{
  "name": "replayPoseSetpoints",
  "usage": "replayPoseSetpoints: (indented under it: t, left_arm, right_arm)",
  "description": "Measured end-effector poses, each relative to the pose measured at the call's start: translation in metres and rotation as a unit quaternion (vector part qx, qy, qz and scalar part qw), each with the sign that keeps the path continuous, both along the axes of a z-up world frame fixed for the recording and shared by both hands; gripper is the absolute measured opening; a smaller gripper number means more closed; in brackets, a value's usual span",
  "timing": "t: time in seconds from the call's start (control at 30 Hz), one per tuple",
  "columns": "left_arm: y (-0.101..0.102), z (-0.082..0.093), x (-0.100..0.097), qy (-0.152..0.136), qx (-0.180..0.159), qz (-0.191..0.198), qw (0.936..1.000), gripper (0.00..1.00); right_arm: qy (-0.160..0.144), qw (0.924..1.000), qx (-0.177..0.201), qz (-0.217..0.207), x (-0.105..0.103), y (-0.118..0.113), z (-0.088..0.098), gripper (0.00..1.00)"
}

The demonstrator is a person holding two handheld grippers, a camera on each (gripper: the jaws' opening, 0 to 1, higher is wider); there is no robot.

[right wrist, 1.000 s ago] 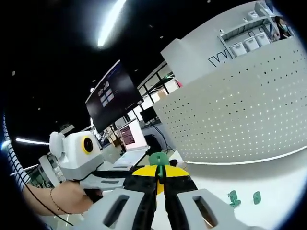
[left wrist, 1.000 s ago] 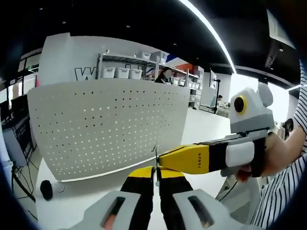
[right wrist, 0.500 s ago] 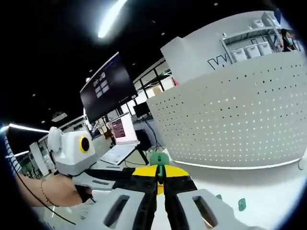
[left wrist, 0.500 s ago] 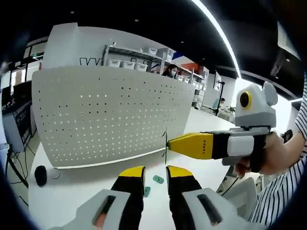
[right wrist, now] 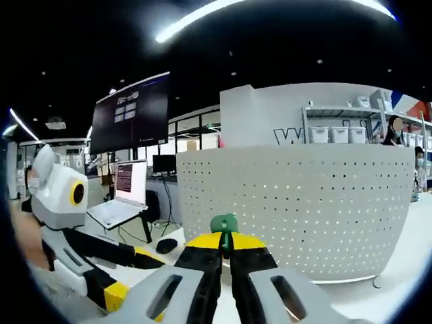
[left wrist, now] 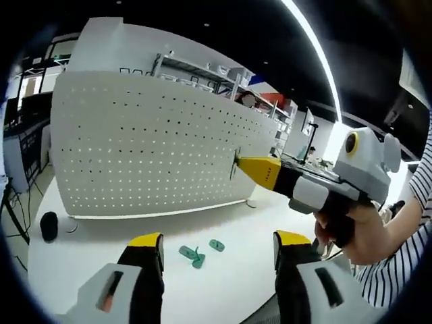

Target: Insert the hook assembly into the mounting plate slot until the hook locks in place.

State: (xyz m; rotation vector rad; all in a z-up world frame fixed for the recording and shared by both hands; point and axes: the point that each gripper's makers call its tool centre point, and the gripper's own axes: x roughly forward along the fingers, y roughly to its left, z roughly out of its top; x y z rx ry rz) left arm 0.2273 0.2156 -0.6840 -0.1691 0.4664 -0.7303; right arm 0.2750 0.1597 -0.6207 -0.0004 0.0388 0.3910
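Observation:
The white perforated mounting plate [left wrist: 148,148] stands upright on the white table; in the right gripper view the plate [right wrist: 304,202] fills the middle and right. My right gripper [right wrist: 224,243] is shut on a green hook [right wrist: 224,223], whose head pokes up above the jaw tips. Seen from the left gripper view, that right gripper [left wrist: 251,167] comes in from the right with the hook's thin end [left wrist: 236,162] just in front of the plate's holes. My left gripper [left wrist: 218,241] hangs wide open over the table with nothing between its jaws.
Two or three spare green hooks [left wrist: 196,254] lie on the table [left wrist: 243,277] in front of the plate. A black mouse [left wrist: 48,226] sits at the left. A laptop [right wrist: 125,196] and a dark wall screen [right wrist: 131,115] stand beyond the left gripper's body [right wrist: 61,196].
My left gripper has opened wide and let go of the hook. The right gripper has carried the hook away from it, toward the plate's face.

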Motion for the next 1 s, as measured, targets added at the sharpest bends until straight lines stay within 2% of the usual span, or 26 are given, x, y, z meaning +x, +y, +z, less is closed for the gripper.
replayPoseSetpoints:
  t: [0.33,0.47,0.83,1.0]
  left_arm:
    - [0.016,-0.010,0.000,0.014,0.004,0.010,0.9998,0.78]
    - [0.018,-0.013,0.000,0.016,0.006,0.010,0.9998,0.85]
    - [0.021,-0.018,0.000,0.026,0.003,0.010,0.9996,0.92]
    - [0.024,-0.015,0.001,0.033,-0.016,0.018,0.9992,0.95]
  right_arm:
    - [-0.012,0.9990,0.013,-0.042,0.028,-0.004,0.010,0.00]
    - [-0.017,0.9980,0.013,-0.059,0.044,-0.008,0.014,0.00]
    - [-0.027,0.9953,0.017,-0.092,0.092,-0.017,0.024,0.00]
    - [-0.030,0.9938,0.021,-0.105,0.108,-0.024,0.026,0.00]
